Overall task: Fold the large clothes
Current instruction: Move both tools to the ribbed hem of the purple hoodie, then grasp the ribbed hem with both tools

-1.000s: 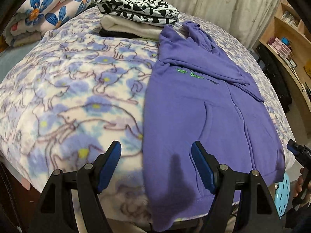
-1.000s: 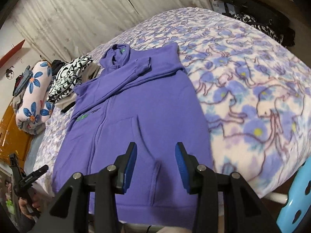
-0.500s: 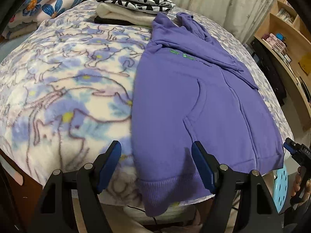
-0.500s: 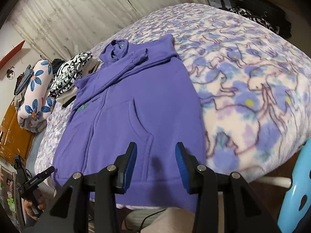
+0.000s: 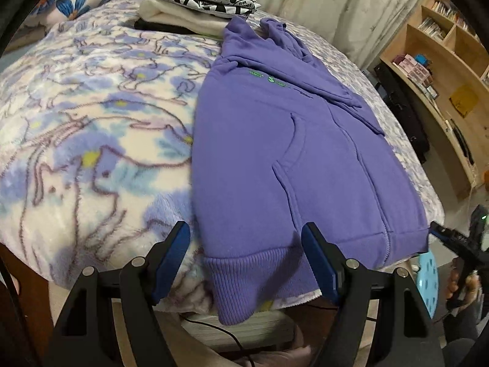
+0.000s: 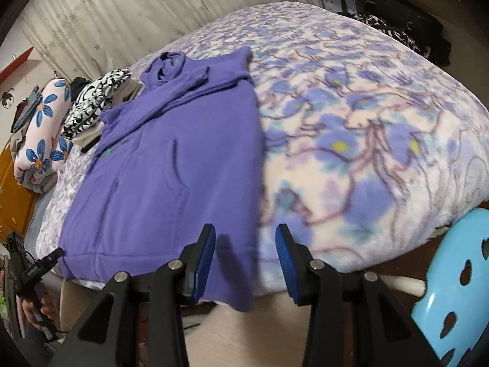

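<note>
Lying flat: purple hoodie (image 5: 275, 140) | green chest print unreadable | both jaws spread, empty

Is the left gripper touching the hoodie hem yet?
Apart. Left wrist view: left gripper is open, and both blue pads sit short of the purple hoodie hem.

Purple zip hoodie (image 5: 284, 153) (image 6: 171, 165) flat on bed, sleeves folded across chest, ribbed hem overhanging edge.

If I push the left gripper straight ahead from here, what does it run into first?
Most likely the ribbed hem of the purple hoodie, which hangs over the bed edge between the open left gripper fingers. Depth is unclear.
</note>
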`<state>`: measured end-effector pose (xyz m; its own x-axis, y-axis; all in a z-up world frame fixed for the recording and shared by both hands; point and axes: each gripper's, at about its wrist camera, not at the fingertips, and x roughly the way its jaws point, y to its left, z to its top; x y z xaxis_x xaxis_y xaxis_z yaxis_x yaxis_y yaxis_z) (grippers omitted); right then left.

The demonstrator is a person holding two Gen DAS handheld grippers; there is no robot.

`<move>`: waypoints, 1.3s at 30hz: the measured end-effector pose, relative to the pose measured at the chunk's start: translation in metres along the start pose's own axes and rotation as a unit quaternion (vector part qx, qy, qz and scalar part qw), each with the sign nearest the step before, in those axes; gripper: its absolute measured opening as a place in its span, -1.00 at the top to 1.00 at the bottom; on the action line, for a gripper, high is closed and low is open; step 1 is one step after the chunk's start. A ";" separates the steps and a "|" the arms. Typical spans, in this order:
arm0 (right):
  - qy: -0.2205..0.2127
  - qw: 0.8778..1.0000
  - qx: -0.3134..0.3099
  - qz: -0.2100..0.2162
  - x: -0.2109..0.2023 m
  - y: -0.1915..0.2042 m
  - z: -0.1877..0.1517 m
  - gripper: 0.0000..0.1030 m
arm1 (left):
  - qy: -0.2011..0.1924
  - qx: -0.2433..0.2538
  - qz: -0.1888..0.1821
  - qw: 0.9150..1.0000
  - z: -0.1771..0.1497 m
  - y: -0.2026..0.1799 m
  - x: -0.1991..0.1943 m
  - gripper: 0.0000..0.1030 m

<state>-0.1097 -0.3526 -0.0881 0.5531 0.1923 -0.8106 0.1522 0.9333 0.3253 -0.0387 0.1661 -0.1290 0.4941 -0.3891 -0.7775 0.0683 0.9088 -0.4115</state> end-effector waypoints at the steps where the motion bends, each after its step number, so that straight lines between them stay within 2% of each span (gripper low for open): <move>1: 0.003 1.000 0.006 0.007 0.002 -0.005 -0.002 0.21 | 0.004 -0.003 -0.012 1.000 0.000 0.001 0.000 -0.43; 8: 0.030 0.994 0.022 0.101 0.022 -0.004 -0.010 0.21 | 0.029 0.003 -0.053 0.998 -0.003 0.004 0.011 -0.43; 14: 0.029 0.991 0.007 0.127 0.035 0.001 -0.010 0.17 | 0.042 -0.033 -0.105 0.993 0.005 0.024 0.023 -0.43; 18: 0.028 0.987 0.020 0.158 0.039 -0.007 -0.010 0.17 | 0.045 -0.026 -0.118 0.992 0.009 0.026 0.029 -0.43; 20: 0.026 0.984 0.018 0.174 0.036 -0.008 -0.011 0.21 | 0.043 -0.010 -0.111 0.993 0.009 0.022 0.027 -0.35; 22: 0.026 0.979 0.006 0.202 0.030 -0.005 -0.011 0.35 | 0.045 0.008 -0.110 0.993 0.008 0.019 0.022 0.05; 25: 0.030 0.977 -0.014 0.208 0.029 0.002 -0.011 0.36 | 0.050 0.005 -0.122 0.991 0.010 0.022 0.019 0.11; 29: 0.060 0.971 -0.015 0.230 0.049 0.014 -0.010 0.37 | 0.059 -0.008 -0.141 0.988 0.012 0.029 0.026 0.08; 31: 0.074 0.971 -0.023 0.226 0.060 0.024 -0.012 0.37 | 0.062 -0.017 -0.147 0.987 0.013 0.030 0.031 -0.02; 33: 0.071 0.972 -0.024 0.224 0.064 0.032 -0.011 0.37 | 0.062 -0.019 -0.145 0.987 0.016 0.029 0.036 -0.03; 35: 0.067 0.972 -0.020 0.224 0.064 0.034 -0.010 0.47 | 0.063 -0.014 -0.140 0.988 0.017 0.025 0.037 -0.03; 37: 0.066 0.972 -0.016 0.224 0.063 0.032 -0.007 0.58 | 0.063 -0.014 -0.139 0.988 0.015 0.023 0.035 -0.08; 39: 0.068 0.972 -0.014 0.224 0.062 0.031 -0.008 0.59 | 0.064 -0.016 -0.140 0.988 0.015 0.022 0.034 -0.16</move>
<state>-0.0777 -0.3096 -0.1321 0.4452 0.6184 -0.6476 -0.1023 0.7536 0.6494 -0.0078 0.1748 -0.1575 0.3454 -0.6430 -0.6835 0.1583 0.7578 -0.6329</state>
